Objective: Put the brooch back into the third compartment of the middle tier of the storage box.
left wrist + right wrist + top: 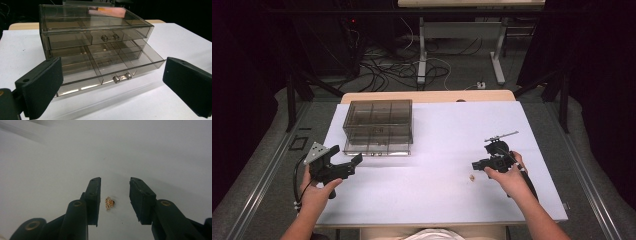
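High view: drawer box (378, 126) is sitting at the far-left of the white bench (437, 195), lower drawer pulled out toward the person. A small gold trinket (471, 177) is lying on the bench well to the right of the drawer box and nearer the person. Right tongs (475, 165) are hovering just beside it, tips pointing at it; left tongs (357, 159) are sitting just off the drawer box's front-left corner, well apart from the trinket. So the right hand is clearly the nearer one. Left gripper view: left tongs (110, 85) are spread wide, holding nothing, looking straight at the drawer box (95, 32); the lower drawer (110, 67) is standing open with empty-looking compartments, the upper drawer shut. Right gripper view: right tongs (113, 200) are released, jaws parted, bracketing the trinket (109, 203), which is lying between them, closer to the left-hand jaw, not touching as far as I can tell. The trinket is a small cluster with no obvious long axis, too small to identify. My read: the next move is a straight close, maybe after centring slightly; it's then carrying the piece left, back to the drawer box.
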A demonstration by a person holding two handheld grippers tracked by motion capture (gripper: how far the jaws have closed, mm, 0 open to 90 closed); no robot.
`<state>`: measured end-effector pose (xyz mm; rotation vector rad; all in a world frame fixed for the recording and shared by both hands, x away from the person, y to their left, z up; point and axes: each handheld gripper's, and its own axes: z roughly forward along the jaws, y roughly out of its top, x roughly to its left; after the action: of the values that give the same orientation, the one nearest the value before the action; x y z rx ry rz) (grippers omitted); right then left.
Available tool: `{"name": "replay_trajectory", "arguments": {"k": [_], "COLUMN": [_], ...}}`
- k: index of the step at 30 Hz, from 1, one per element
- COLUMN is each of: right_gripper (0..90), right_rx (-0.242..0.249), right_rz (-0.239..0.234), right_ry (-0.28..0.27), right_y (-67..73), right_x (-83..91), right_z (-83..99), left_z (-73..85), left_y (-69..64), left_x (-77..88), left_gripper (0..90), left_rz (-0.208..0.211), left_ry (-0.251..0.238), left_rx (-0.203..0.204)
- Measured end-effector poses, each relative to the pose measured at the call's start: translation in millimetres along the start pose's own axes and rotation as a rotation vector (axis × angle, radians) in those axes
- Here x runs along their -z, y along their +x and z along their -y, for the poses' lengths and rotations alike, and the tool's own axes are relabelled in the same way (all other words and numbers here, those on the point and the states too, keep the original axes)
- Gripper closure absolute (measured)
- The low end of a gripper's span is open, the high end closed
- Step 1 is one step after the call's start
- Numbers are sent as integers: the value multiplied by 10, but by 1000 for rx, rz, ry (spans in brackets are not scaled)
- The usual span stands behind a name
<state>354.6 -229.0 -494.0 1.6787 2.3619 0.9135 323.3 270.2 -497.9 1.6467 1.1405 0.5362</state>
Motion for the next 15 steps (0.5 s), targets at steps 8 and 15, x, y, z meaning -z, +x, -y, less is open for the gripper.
{"name": "replay_trajectory", "arguments": {"k": [8, 15], "right_gripper": [651, 668], "right_rx": [-39, -74], "right_rz": [-28, -45], "right_ry": [15, 51], "right_y": [-17, -46], "right_x": [-105, -208], "right_z": [-53, -11], "left_z": [0, 2], "left_y": [5, 5], "left_x": [-4, -3], "left_gripper": [32, 32], "left_rz": [1, 2], "left_ry": [0, 5], "left_rx": [-6, -2]}}
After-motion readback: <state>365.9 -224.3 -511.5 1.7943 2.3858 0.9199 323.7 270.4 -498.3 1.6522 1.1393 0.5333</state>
